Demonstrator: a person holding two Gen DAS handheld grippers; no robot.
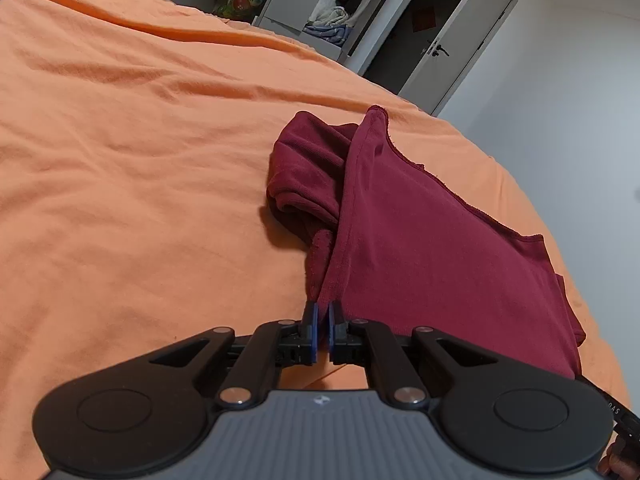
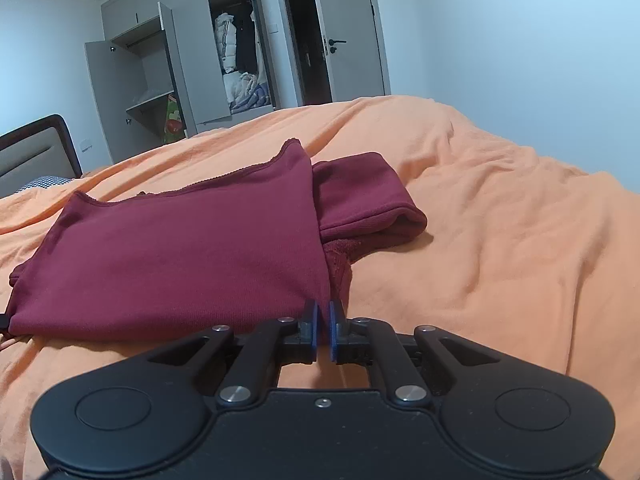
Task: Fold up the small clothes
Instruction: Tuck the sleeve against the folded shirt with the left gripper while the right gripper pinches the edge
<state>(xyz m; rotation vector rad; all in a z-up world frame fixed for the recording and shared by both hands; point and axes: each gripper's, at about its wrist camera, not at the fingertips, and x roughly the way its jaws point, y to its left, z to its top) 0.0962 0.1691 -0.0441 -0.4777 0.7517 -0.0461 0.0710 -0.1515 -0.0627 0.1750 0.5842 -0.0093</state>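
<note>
Orange bedsheet [image 1: 120, 160] carries the maroon garment [image 1: 420, 240], lying partly folded: one flat panel over a bunched sleeve portion. Judged mid-fold; further folds remain. Left gripper [image 1: 323, 312] and right gripper [image 2: 323, 312] each nearly closed, pinching a garment corner edge.

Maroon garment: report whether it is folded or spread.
Partly folded: the maroon garment lies doubled on the orange bedsheet, with a bunched part sticking out beside the flat panel.
</note>
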